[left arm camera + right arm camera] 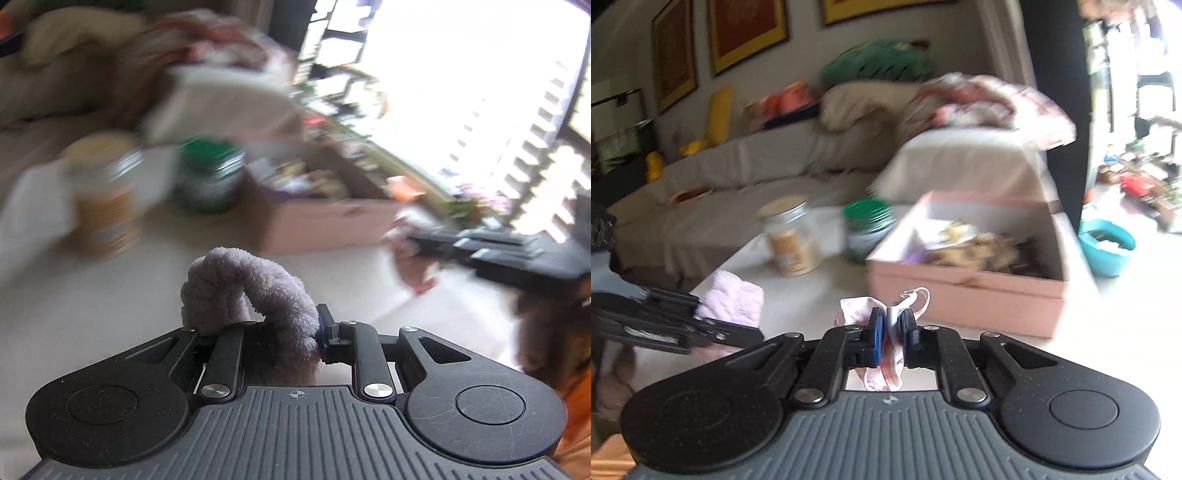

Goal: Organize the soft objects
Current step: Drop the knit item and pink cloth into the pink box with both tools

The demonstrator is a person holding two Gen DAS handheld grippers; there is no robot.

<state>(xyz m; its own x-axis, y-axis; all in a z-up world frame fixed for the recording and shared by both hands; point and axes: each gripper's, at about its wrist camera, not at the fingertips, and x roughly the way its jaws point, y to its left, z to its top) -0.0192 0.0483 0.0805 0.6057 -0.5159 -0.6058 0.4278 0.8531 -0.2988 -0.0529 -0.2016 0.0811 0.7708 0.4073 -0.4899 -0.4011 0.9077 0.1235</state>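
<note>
My left gripper (258, 328) is shut on a fluffy lilac cloth (243, 288) that bulges up over its fingers, held above the white table (110, 295). My right gripper (890, 328) is shut on a thin white-and-pink patterned cloth (892, 354) between its blue pads. Each gripper shows in the other view: the right one (406, 240) at the right with pinkish cloth, the left one (757, 332) at the left with the lilac cloth (735, 295). A pink open box (964, 295) with mixed soft items stands ahead on the table.
A clear jar with a tan lid (790, 240) and a green-lidded jar (870, 229) stand on the table left of the box. A beige sofa (738, 166) piled with cushions and blankets lies behind. A teal bowl (1108, 247) sits on the floor at the right.
</note>
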